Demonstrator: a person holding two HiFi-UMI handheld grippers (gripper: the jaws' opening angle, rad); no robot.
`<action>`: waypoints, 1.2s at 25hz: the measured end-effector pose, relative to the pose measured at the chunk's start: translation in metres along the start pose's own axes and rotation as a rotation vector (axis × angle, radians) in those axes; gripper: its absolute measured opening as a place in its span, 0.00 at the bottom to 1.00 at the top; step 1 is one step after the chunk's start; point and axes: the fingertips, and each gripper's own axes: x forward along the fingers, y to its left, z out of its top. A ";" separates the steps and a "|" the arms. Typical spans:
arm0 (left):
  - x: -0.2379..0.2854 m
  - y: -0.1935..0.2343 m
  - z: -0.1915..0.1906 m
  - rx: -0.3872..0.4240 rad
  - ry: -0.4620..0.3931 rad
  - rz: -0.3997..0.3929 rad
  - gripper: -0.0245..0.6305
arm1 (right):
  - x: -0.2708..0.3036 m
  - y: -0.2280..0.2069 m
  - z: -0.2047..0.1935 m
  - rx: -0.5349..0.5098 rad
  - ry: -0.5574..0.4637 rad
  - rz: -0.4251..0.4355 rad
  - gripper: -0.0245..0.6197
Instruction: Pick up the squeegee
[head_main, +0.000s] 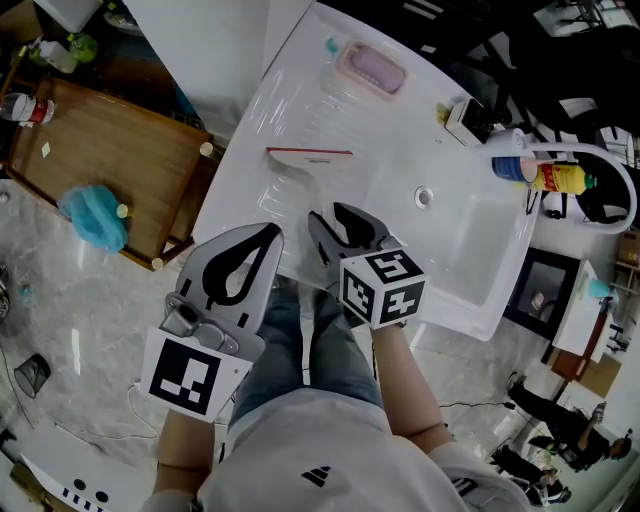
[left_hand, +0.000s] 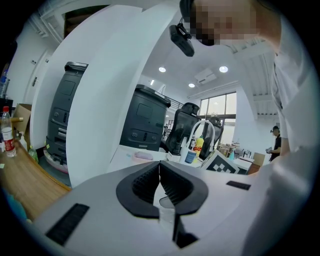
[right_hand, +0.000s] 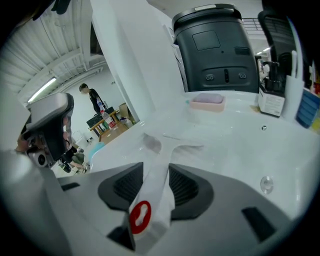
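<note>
Squeegee (head_main: 305, 160) lying on white sink (head_main: 400, 140), right gripper (right_hand: 156, 167) fingers apart around its handle, left gripper (left_hand: 159, 164) fingers together

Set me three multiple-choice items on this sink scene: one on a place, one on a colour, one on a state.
1. Where does the pink soap dish stand?
A) on the wooden table
B) on the white counter, beyond the squeegee
C) down in the basin

2. What colour is the strip along the squeegee's blade?
A) green
B) black
C) red

3. On the left gripper, how do the jaws stand?
A) together, with nothing between them
B) wide apart
C) closed on a bottle

Answers:
1 B: the head view shows the dish on the counter, past the blade.
2 C: a red strip runs along the blade's far edge in the head view.
3 A: the left gripper view shows the two ribbed pads meeting at their tips, with nothing held.
</note>
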 end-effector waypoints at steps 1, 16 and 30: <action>0.000 0.000 -0.001 0.000 0.002 0.001 0.06 | 0.001 0.000 -0.001 0.006 0.004 0.000 0.27; -0.004 -0.003 -0.005 -0.013 0.012 0.007 0.06 | 0.002 -0.003 -0.003 0.109 0.014 0.000 0.23; -0.006 -0.014 0.002 0.000 -0.002 0.008 0.06 | -0.021 0.003 0.017 0.151 -0.101 0.044 0.22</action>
